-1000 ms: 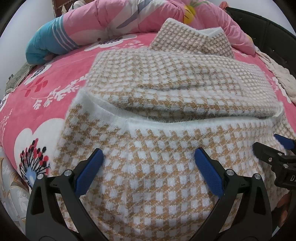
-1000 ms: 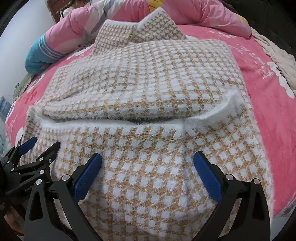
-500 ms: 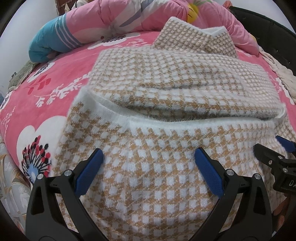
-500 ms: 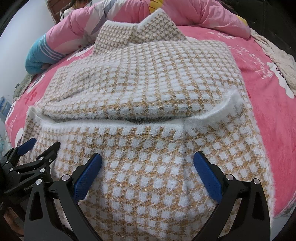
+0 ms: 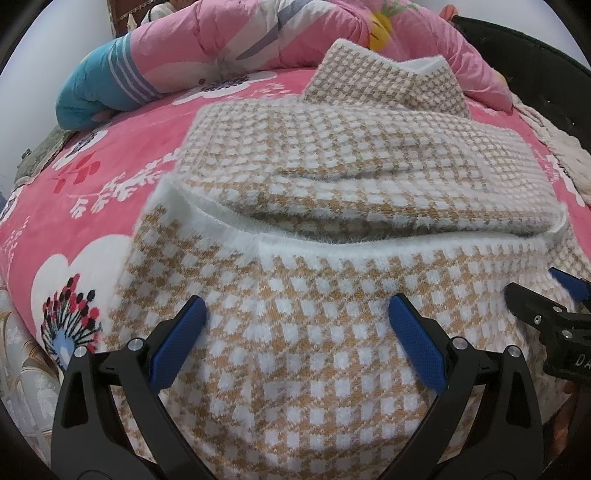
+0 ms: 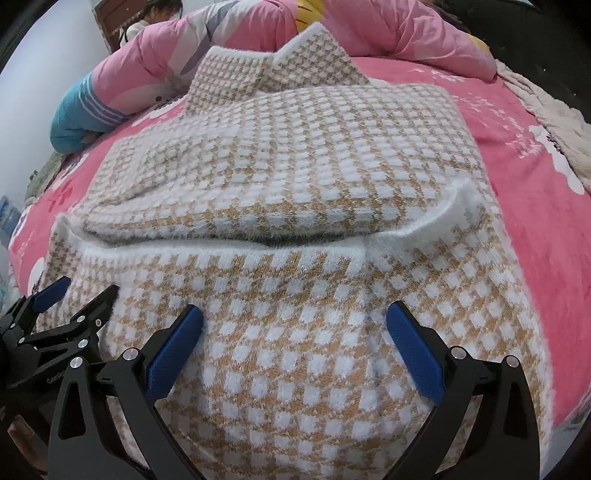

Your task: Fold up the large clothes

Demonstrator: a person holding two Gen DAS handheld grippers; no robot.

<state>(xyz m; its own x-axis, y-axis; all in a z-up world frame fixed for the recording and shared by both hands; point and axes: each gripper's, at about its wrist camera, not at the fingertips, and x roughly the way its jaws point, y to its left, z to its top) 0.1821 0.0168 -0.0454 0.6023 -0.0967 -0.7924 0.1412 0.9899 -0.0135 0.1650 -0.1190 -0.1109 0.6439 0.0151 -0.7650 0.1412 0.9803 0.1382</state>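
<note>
A tan and white checked knit sweater [image 5: 332, 177] lies on a pink bed, partly folded, its collar at the far end and a white-edged hem band across the middle. It also shows in the right wrist view [image 6: 295, 162]. My left gripper [image 5: 295, 314] is open, just above the near part of the sweater, holding nothing. My right gripper [image 6: 295, 317] is open over the same near part, to the right of the left one. The right gripper shows at the right edge of the left wrist view [image 5: 543, 295]. The left gripper shows at the lower left of the right wrist view [image 6: 77, 295].
The pink floral bedsheet [image 5: 92, 177] lies under the sweater. A rolled pink and blue quilt [image 5: 184, 62] lies along the far side. A cream blanket [image 6: 546, 118] lies at the right edge. A person [image 6: 147, 18] sits behind the quilt.
Both grippers have stayed open. The left wrist view has shifted slightly, with the sweater a little lower in it. The right wrist view is nearly unchanged.
</note>
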